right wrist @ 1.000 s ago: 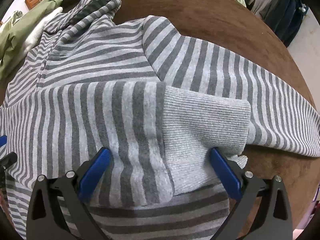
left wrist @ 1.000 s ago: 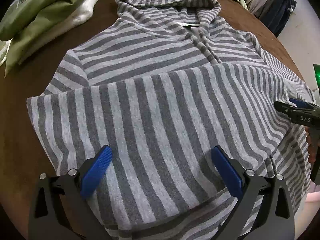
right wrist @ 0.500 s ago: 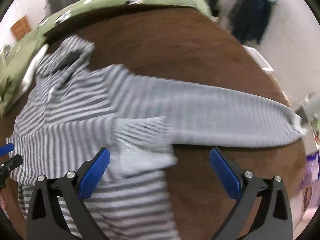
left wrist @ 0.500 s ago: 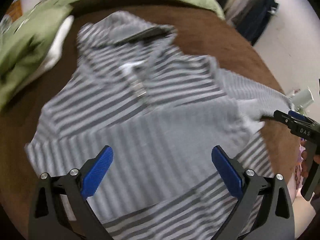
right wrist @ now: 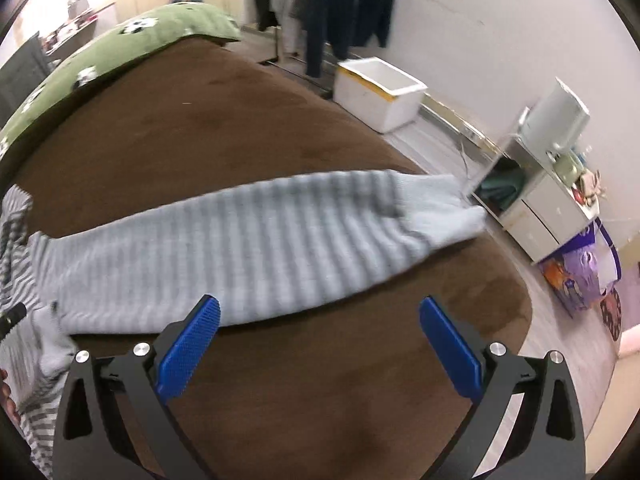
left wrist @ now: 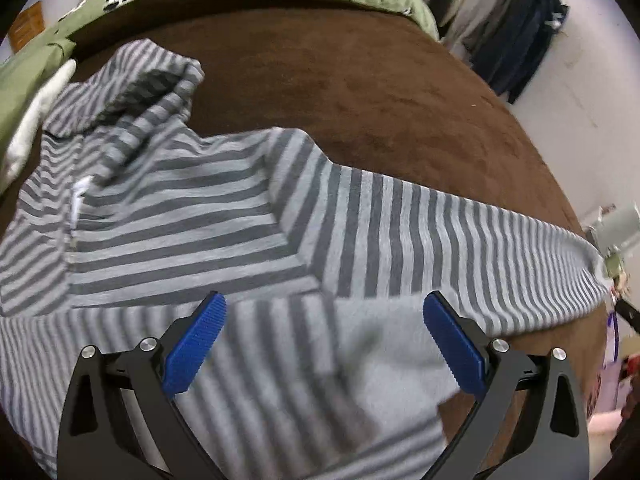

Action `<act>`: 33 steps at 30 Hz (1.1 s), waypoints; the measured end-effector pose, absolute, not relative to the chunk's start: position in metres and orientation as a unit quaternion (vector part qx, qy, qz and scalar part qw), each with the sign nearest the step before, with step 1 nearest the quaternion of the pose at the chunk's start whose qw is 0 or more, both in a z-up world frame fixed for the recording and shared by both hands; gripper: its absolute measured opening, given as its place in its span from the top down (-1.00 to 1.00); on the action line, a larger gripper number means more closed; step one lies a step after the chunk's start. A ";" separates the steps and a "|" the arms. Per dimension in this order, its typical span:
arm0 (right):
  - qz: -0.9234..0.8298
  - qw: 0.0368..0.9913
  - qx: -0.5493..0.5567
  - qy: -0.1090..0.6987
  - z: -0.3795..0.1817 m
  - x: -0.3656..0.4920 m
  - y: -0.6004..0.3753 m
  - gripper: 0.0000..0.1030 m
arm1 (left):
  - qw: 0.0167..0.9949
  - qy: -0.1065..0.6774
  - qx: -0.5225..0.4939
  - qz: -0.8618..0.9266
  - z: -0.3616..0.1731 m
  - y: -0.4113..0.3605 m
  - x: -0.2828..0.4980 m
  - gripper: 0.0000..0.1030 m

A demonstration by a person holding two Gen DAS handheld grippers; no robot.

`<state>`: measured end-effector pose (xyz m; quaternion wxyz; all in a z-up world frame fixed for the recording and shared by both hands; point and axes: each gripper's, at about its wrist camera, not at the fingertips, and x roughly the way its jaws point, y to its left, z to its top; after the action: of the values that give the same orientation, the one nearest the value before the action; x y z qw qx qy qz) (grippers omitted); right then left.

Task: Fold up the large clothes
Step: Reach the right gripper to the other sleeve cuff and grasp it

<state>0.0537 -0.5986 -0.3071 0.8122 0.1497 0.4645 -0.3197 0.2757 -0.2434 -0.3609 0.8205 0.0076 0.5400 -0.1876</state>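
Sleeve lies lengthwise toward bed's right edge, just ahead of right gripper, fingers spread w/ nothing held; left gripper likewise spread, over hoodie body.

1. Brown bed cover, plush, fills most of both views.
2. Green quilt with white patches lies along its far edge.
3. Walls: white, plain, evenly lit.
4. Dark clothes hang on a rack at the far wall.
5. White box stands on the pale floor below them.
6. White cabinet at right carries a white appliance.
7. Purple bag sits near the cabinet.
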 end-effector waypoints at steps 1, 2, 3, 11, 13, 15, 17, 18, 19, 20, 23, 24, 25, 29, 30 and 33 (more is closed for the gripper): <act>-0.321 0.811 0.151 0.466 -0.311 0.051 -0.607 -0.91 | 0.820 0.544 0.008 -0.180 -0.365 -0.248 0.278 -0.87; -0.323 0.809 0.153 0.467 -0.316 0.047 -0.619 -0.91 | 0.817 0.551 0.010 -0.171 -0.372 -0.254 0.282 -0.87; -0.326 0.807 0.156 0.467 -0.320 0.044 -0.627 -0.91 | 0.812 0.561 0.009 -0.162 -0.380 -0.258 0.285 -0.87; -0.320 0.803 0.262 0.430 -0.348 0.019 -0.689 -0.91 | 0.796 0.592 0.011 -0.126 -0.402 -0.268 0.292 -0.88; -0.307 0.803 0.294 0.418 -0.355 0.021 -0.698 -0.91 | 0.795 0.593 0.011 -0.124 -0.402 -0.269 0.293 -0.88; -0.301 0.801 0.325 0.403 -0.361 0.026 -0.708 -0.91 | 0.794 0.595 0.014 -0.124 -0.402 -0.270 0.294 -0.88; -0.305 0.798 0.340 0.393 -0.365 0.034 -0.717 -0.91 | 0.792 0.598 0.016 -0.124 -0.402 -0.272 0.296 -0.88; -0.307 0.798 0.343 0.390 -0.366 0.038 -0.719 -0.91 | 0.791 0.599 0.016 -0.125 -0.402 -0.275 0.298 -0.88; -0.311 0.795 0.345 0.389 -0.367 0.042 -0.721 -0.91 | 0.790 0.600 0.016 -0.126 -0.402 -0.275 0.298 -0.88; -0.315 0.793 0.348 0.388 -0.369 0.046 -0.725 -0.90 | 0.790 0.600 0.017 -0.126 -0.402 -0.277 0.298 -0.88; -0.328 0.789 0.345 0.389 -0.369 0.054 -0.732 -0.69 | 0.790 0.600 0.017 -0.124 -0.403 -0.279 0.300 -0.88; -0.333 0.788 0.341 0.391 -0.368 0.056 -0.733 -0.54 | 0.791 0.599 0.017 -0.124 -0.403 -0.280 0.300 -0.88; -0.340 0.786 0.337 0.392 -0.367 0.057 -0.735 -0.35 | 0.791 0.599 0.018 -0.124 -0.403 -0.280 0.299 -0.88; -0.334 0.795 0.340 0.374 -0.362 0.052 -0.737 0.33 | 0.791 0.599 0.018 -0.125 -0.403 -0.281 0.299 -0.88; -0.325 0.801 0.344 0.366 -0.359 0.050 -0.735 0.49 | 0.790 0.599 0.017 -0.125 -0.403 -0.280 0.299 -0.88; -0.324 0.808 0.319 0.374 -0.353 0.056 -0.728 0.70 | 0.791 0.599 0.014 -0.129 -0.403 -0.278 0.299 -0.88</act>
<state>0.0560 -0.7278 -0.3533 0.8084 0.3194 0.3739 -0.3235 0.2992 -0.2778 -0.4027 0.7906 0.0137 0.5985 -0.1287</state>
